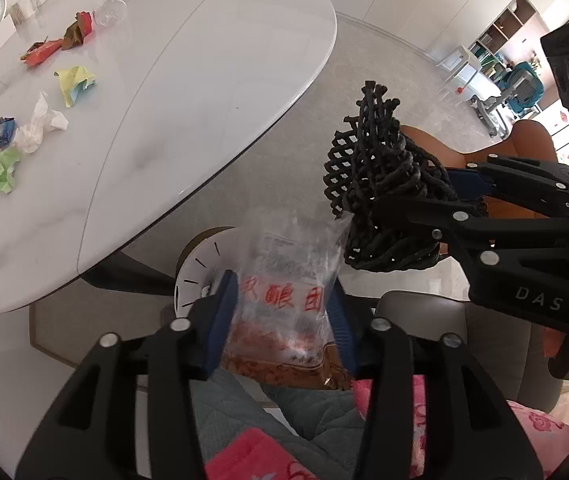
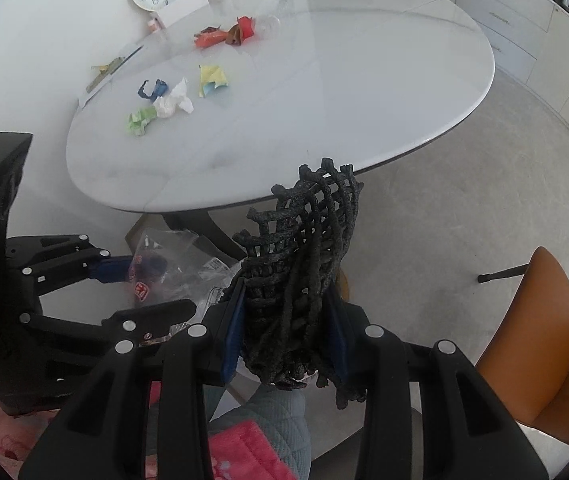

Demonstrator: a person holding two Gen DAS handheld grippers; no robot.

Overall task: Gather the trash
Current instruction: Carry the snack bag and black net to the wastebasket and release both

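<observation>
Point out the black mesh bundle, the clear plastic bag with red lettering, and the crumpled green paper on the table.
black mesh bundle [image 2: 304, 280]: right wrist view, middle of the netting.
clear plastic bag [image 1: 284, 300]: left wrist view, on the red lettering.
crumpled green paper [image 1: 3, 172]: left wrist view, centre of the wad.

1. The left black plastic two-finger gripper [image 1: 282, 322] has blue pads and round silver screw heads on its linkage arms.
2. The right black plastic two-finger gripper [image 2: 288, 328] is built alike, with "DAS" lettering on its body.
3. The person wears grey-green quilted trousers [image 1: 304, 408] and pink rose-patterned fabric [image 1: 532, 432].
</observation>
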